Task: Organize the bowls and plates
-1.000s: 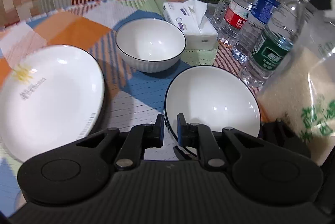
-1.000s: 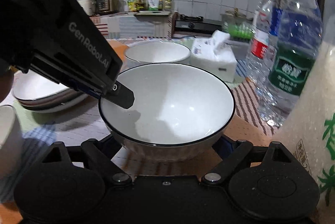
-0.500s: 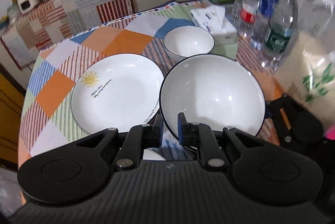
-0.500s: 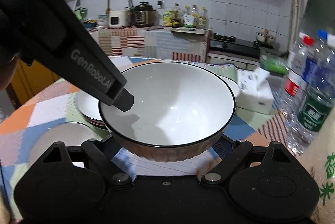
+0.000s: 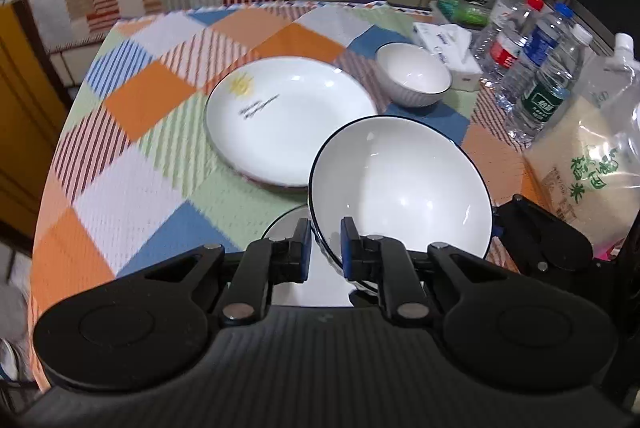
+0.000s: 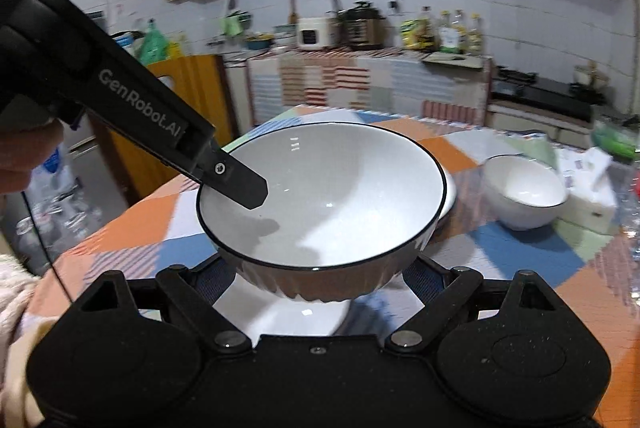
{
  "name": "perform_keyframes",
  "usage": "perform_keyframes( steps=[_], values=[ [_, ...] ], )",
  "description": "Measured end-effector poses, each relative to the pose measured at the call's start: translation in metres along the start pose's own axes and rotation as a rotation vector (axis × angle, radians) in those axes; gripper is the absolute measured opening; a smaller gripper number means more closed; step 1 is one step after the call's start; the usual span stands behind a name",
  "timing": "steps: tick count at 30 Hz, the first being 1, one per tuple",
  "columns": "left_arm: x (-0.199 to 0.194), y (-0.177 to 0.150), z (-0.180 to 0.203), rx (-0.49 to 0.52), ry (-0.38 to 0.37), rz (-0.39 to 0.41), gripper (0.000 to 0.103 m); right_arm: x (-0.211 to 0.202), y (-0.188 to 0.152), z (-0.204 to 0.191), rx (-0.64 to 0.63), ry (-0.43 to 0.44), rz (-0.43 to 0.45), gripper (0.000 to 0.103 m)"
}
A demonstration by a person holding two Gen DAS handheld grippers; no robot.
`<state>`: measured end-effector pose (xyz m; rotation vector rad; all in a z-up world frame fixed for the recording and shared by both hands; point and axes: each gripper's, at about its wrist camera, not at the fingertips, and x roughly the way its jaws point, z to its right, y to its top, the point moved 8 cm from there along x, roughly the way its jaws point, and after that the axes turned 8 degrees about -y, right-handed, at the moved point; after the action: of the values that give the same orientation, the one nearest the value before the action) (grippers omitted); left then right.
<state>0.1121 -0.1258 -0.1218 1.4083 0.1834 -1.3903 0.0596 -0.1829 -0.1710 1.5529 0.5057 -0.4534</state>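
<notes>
Left gripper (image 5: pixel 325 248): black two-finger tool, jaws nearly closed, pinching the near rim of a large bowl (image 5: pixel 400 195), one finger inside the rim and one outside. Right gripper (image 6: pixel 320 280): black two-finger tool, jaws spread wide, cradling the same bowl's ribbed outer wall from either side near its base; whether its pads actually press on the wall cannot be told, since the bowl hides them. Large bowl: white, dark line on the rim, held clear of the tablecloth (image 5: pixel 132 163), slightly tilted, positioned above a small plate (image 5: pixel 292 224) of which only part shows beneath it. Large plate (image 5: pixel 290 115): white, shallow, sun motif and script near its far-left rim, resting on the cloth just beyond the held bowl. Small bowl (image 5: pixel 414 79): white, dark rim line, ribbed side, upright on the cloth beyond the plate, beside a tissue box (image 5: pixel 448 43). Water bottles (image 5: pixel 532 67): four, clear plastic, grouped at the table's right edge. Rice bag (image 5: pixel 592 163): clear plastic with green characters, standing right of the held bowl. Tablecloth: patchwork of orange, blue, green and striped squares.
</notes>
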Motion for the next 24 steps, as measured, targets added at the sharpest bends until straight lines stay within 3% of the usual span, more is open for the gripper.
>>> perform_keyframes(
  steps=[7, 16, 24],
  values=[
    [0.012, -0.026, -0.024, -0.01, 0.038, -0.078, 0.013, 0.009, -0.017, -0.021, -0.015, 0.133, -0.067, 0.093],
    [0.028, -0.041, -0.035, -0.011, 0.096, -0.147, 0.013, 0.015, -0.025, -0.043, -0.102, 0.105, -0.121, 0.093],
    [0.042, -0.041, -0.028, 0.051, 0.156, -0.177, 0.014, 0.018, -0.025, -0.044, -0.107, 0.033, -0.203, 0.093]
  ],
)
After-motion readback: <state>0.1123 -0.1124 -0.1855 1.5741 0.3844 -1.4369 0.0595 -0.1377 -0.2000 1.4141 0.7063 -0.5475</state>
